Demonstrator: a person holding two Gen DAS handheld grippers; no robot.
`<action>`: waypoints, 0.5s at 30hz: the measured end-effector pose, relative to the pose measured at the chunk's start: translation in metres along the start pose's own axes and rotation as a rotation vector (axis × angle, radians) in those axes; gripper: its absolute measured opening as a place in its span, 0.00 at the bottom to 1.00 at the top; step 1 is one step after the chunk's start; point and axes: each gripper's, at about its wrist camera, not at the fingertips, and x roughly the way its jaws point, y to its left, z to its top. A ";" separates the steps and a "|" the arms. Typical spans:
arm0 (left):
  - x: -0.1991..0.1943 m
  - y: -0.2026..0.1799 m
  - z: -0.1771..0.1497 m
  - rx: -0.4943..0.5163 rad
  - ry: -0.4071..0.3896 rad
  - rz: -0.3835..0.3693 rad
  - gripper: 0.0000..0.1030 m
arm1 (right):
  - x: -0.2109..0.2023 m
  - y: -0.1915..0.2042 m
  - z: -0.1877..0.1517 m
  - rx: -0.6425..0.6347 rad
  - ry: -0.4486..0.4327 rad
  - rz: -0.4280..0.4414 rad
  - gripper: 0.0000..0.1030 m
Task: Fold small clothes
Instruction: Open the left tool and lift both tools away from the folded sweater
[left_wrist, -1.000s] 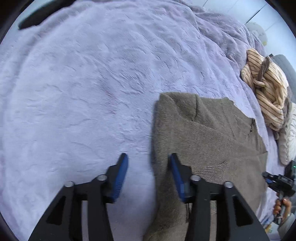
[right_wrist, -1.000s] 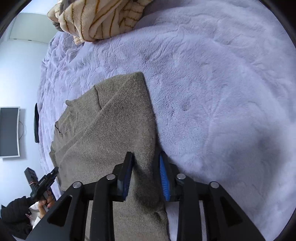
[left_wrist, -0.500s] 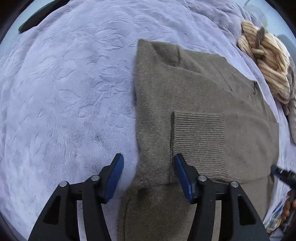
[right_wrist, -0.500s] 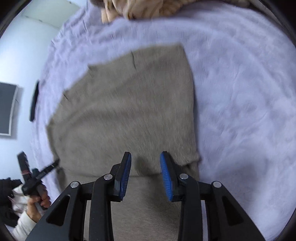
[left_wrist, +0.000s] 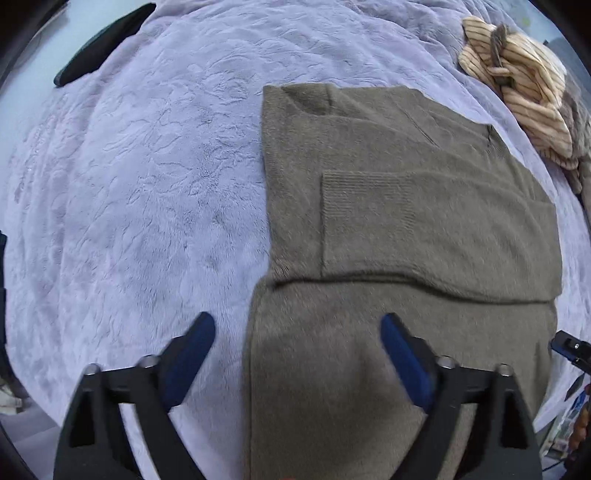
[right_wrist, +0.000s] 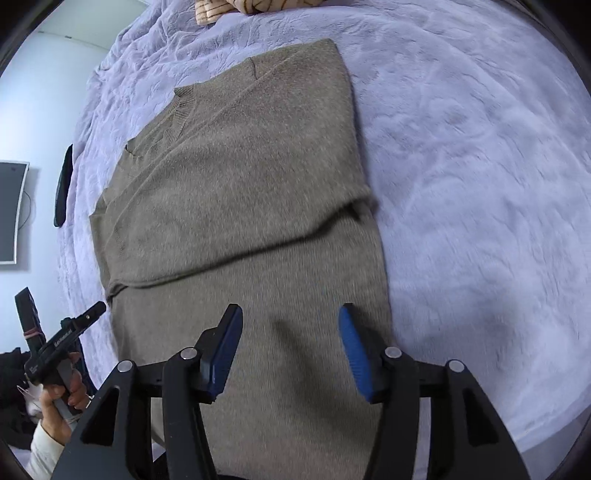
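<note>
Lying flat on the blanket (left_wrist: 140, 192): sweater (left_wrist: 399, 229), partly folded, probably soft, light, floppy. Hovering above its near edge, jaws apart and gripping nothing: left gripper (left_wrist: 295, 354), right gripper (right_wrist: 290, 343). Best pinching both near corners.

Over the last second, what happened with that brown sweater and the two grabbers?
Both pairs of fingers opened wider: the left gripper and right gripper let go of the brown sweater and pulled back above its near part. The sweater lies flat on the purple blanket, sleeves folded across. The striped garment stayed put.
</note>
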 end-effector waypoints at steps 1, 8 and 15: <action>-0.002 -0.005 -0.003 0.006 -0.001 0.002 0.91 | -0.002 0.000 -0.003 0.005 0.006 0.004 0.57; -0.014 -0.041 -0.024 0.002 0.053 0.027 0.99 | -0.019 0.009 -0.020 -0.033 0.018 0.003 0.68; -0.035 -0.063 -0.044 0.006 0.043 -0.013 0.99 | -0.034 0.022 -0.031 -0.115 0.030 0.023 0.80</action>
